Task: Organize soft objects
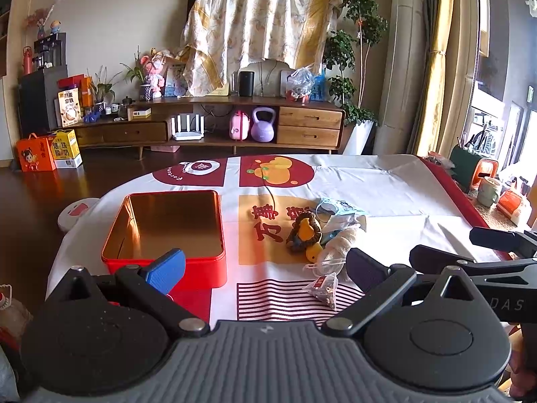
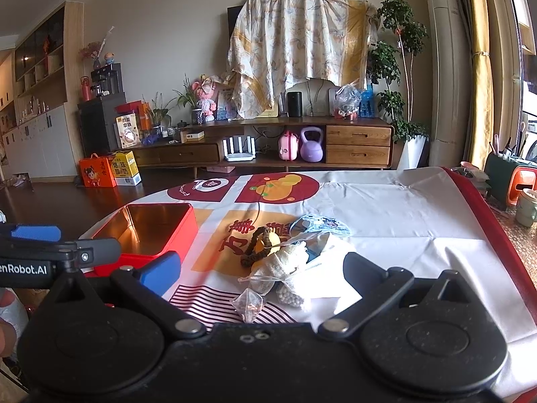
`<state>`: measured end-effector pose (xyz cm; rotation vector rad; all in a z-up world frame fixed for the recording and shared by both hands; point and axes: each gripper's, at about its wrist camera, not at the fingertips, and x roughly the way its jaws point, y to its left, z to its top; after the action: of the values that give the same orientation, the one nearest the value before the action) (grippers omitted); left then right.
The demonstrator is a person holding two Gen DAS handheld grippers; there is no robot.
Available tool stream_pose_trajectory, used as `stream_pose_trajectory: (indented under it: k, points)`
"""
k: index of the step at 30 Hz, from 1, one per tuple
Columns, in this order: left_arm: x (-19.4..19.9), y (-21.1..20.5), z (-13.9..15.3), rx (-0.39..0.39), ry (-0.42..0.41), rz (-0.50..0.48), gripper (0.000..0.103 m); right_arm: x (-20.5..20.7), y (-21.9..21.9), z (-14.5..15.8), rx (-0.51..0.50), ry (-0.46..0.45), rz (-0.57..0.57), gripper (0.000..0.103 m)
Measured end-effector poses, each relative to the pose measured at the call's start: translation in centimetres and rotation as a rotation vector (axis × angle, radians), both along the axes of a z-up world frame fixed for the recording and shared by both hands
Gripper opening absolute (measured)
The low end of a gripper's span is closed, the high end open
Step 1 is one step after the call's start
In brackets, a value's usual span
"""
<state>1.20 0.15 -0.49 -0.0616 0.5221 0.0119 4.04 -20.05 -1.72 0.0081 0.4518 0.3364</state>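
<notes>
Tin [image 1: 161, 252]: left of centre, nothing inside yet.
Soft pile [image 1: 322, 235]: right of tin, all unsorted.
Left gripper [image 1: 265, 268]: your tongs spread, holding nothing.
Right gripper [image 2: 260, 268]: likewise.

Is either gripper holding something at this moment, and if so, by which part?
Nothing is held. The left gripper and the right gripper are both open, with nothing between their fingers. The soft items lie on the tablecloth beside the red tin.

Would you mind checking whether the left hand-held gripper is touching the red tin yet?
Cannot tell. In the left wrist view the left hand-held gripper is open, and its blue finger overlaps the red tin rim, so no gap or contact shows.
</notes>
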Motion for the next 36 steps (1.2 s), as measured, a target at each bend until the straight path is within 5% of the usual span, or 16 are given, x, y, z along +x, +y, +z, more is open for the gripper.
stream_pose_trajectory:
  k: [36]
  points:
    - [-0.54,-0.1,0.07,-0.043,-0.018,-0.045,0.103,0.27,-0.07,-0.34,0.005,0.007,-0.005,0.103]
